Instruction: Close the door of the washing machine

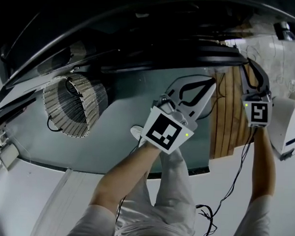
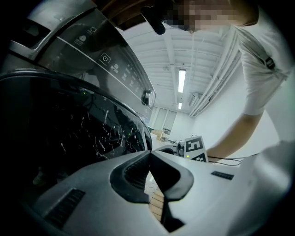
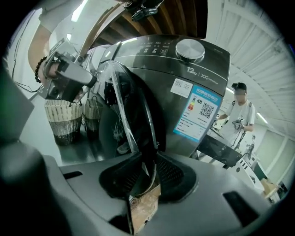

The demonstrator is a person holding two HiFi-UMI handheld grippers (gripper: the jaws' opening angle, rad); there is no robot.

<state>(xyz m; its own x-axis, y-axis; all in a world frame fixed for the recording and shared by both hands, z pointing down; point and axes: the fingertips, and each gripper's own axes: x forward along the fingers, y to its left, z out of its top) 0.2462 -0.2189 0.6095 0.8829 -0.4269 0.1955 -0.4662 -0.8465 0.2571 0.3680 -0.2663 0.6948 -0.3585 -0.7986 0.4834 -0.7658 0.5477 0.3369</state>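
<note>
The washing machine is dark grey with a round knob on top. Its dark glass door stands swung out. My right gripper is shut on the door's rim, which runs between its two pads. In the head view the right gripper reaches up to the door at the right. My left gripper is shut with nothing in it, its tips close under the door's edge. The left gripper view has its tips meeting beside the door's glass.
A wicker basket stands on the floor at the left. A wooden board lies below the grippers, and a white device sits at the right edge. Cables trail over the floor. A person stands far behind the machine.
</note>
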